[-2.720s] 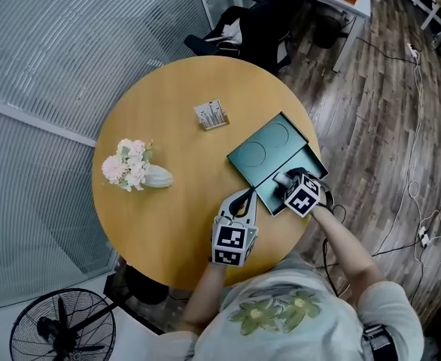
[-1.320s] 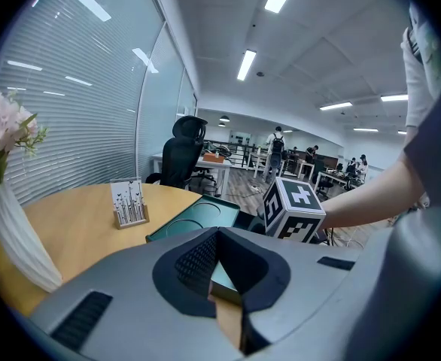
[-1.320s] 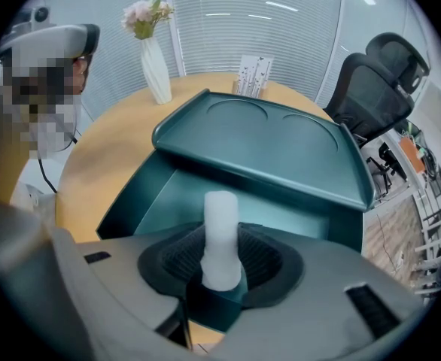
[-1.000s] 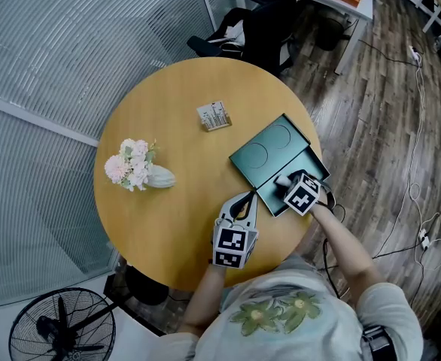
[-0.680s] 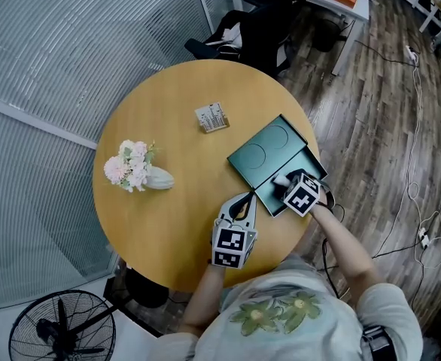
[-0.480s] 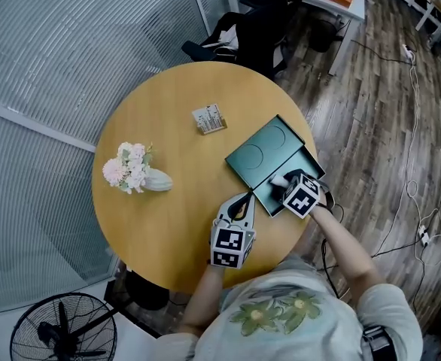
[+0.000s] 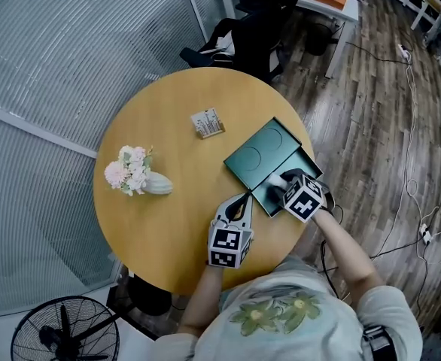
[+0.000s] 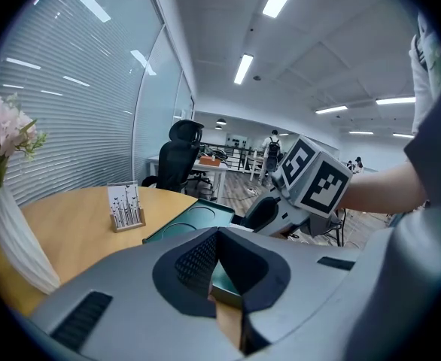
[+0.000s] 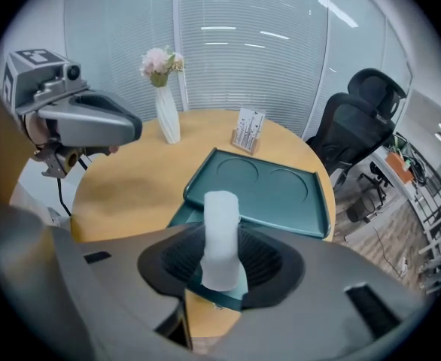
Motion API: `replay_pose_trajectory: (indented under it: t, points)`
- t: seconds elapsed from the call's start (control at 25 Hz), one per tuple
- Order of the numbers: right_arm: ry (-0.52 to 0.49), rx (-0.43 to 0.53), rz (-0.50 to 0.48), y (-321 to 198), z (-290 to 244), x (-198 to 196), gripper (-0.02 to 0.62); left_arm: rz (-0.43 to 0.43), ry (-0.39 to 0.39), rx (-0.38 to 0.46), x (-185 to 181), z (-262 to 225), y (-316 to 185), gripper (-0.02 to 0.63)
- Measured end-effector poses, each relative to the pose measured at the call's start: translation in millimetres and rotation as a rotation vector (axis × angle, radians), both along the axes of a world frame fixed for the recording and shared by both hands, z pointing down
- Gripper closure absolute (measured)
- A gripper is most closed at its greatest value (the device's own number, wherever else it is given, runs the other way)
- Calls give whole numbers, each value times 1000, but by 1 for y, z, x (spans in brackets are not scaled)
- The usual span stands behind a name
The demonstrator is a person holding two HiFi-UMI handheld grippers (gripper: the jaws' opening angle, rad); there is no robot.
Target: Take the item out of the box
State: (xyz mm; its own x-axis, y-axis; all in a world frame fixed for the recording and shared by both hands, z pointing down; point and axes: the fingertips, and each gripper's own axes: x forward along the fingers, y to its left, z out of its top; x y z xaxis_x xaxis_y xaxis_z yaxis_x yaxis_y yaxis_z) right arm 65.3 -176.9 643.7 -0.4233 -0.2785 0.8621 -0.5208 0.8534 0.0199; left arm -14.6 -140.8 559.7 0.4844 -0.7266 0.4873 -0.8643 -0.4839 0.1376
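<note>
A teal box (image 7: 272,195) lies open near the table's right front edge, its lid (image 7: 264,152) flat behind it. My right gripper (image 7: 283,182) hangs over the box base, shut on a white roll-shaped item (image 9: 220,232) that stands up between its pads, clear above the box (image 9: 269,190). My left gripper (image 7: 245,199) sits at the box's left corner. In the left gripper view its jaws (image 8: 219,277) are shut on the box's teal edge (image 8: 225,283), and the right gripper (image 8: 261,215) shows just beyond.
A white vase of pink flowers (image 7: 135,170) stands at the table's left. A small card holder (image 7: 208,122) sits at the back middle. A black office chair (image 7: 243,28) is behind the round table (image 7: 168,224), and a floor fan (image 7: 62,329) stands at the front left.
My right gripper has risen a little above the box with the white item in its jaws. The left gripper has stayed at the box's corner.
</note>
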Motion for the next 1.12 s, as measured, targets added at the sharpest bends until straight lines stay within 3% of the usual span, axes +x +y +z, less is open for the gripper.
replay_pose_trajectory:
  t: [0.68,1.12]
  points:
    - [-167,158,66,19,-86,-1,452,4,46,26,3,-19,12,604]
    - [-408,237,144,48,-137,4,453,24,60,53,14,-36,28,604]
